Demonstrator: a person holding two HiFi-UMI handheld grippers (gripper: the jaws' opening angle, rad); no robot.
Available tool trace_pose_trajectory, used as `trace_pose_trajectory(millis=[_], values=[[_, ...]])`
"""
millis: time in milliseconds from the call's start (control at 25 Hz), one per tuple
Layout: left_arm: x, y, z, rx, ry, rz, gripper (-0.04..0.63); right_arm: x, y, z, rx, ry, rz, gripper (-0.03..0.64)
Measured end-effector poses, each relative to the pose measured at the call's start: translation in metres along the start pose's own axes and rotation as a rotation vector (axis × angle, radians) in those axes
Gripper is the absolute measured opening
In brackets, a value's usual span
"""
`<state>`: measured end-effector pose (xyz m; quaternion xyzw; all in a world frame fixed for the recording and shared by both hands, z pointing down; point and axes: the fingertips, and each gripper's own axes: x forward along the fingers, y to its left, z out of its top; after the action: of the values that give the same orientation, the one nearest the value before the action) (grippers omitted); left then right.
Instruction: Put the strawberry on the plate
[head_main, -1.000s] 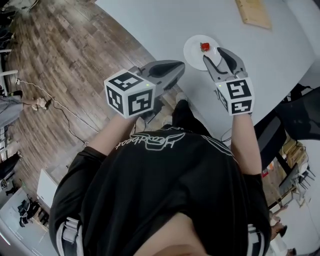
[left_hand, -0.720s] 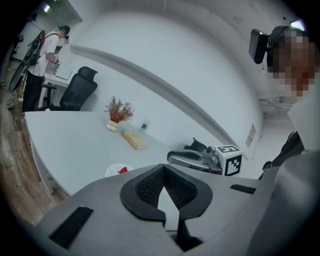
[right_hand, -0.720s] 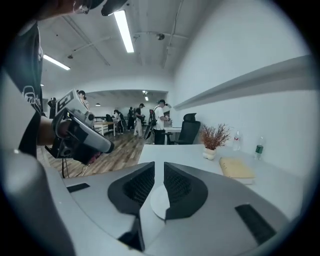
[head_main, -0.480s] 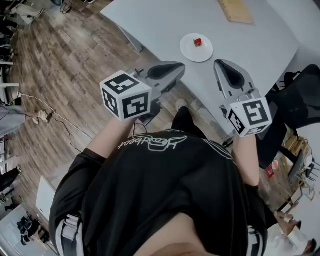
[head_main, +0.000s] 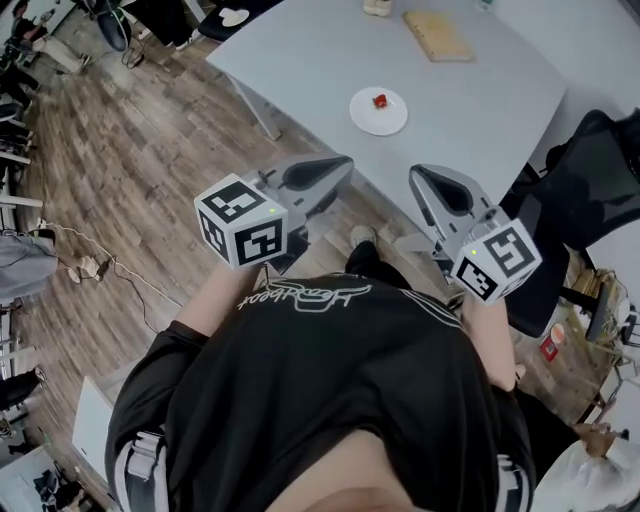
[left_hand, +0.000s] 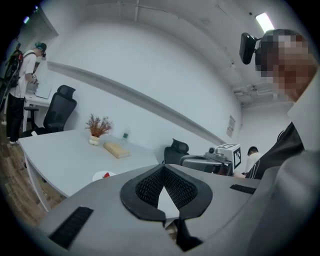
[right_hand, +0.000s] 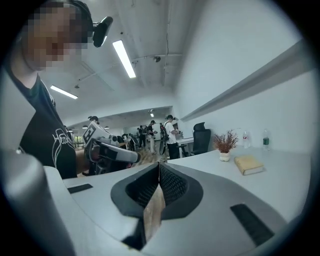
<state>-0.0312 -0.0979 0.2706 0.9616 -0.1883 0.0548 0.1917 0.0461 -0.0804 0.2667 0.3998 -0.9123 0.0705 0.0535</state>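
Red against white, the strawberry (head_main: 380, 100) sits on the plate (head_main: 390, 122), a little off the plate's middle, on the grey table (head_main: 480, 110) near its front edge. By that, the task looks done.

Both tools hang well apart from the plate, on the person's side of the table edge and over the wooden floor (head_main: 150, 130). The left gripper (head_main: 343, 162) is clenched: its own view shows the two ribbed pads (left_hand: 150, 186) meeting at the tips with nothing held. The right gripper (head_main: 420, 177) has just been closing, and its jaws now meet tip to tip, also with nothing between them.

The relation that matters is simple. The strawberry lies ahead of both grippers and roughly between the lines they point along, a touch right of the left one and a touch left of the right one. Neither hand is clearly nearer (the left perhaps by a hair, though I would not lean on that). In the left gripper view the plate shows low and to the left of the jaws. The right gripper view does not show it at all. The berry is too small here to give its long axis.

A tan wooden block (head_main: 437, 35) lies farther back on the table, well clear of the plate.
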Motion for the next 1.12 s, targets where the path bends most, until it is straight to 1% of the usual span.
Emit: trace_pose_trajectory(millis=[280,480,840,1120], values=[[-0.008,-0.02,0.006,0.039,-0.013,-0.016,0.006,-0.007,0.019,-0.002,0.015,-0.013,0.019,0.009],[-0.005,-0.03,-0.001,0.043,0.001,-0.032,0.008,-0.012,0.021,-0.006,0.033,-0.012,0.023,0.008],[-0.012,-0.027,0.004,0.041,-0.005,-0.029,0.006,-0.004,0.025,0.0,0.032,-0.012,0.03,0.008],[-0.011,-0.023,-0.002,0.031,-0.008,-0.043,0.006,-0.004,0.024,-0.006,0.04,0.004,0.009,0.008]])
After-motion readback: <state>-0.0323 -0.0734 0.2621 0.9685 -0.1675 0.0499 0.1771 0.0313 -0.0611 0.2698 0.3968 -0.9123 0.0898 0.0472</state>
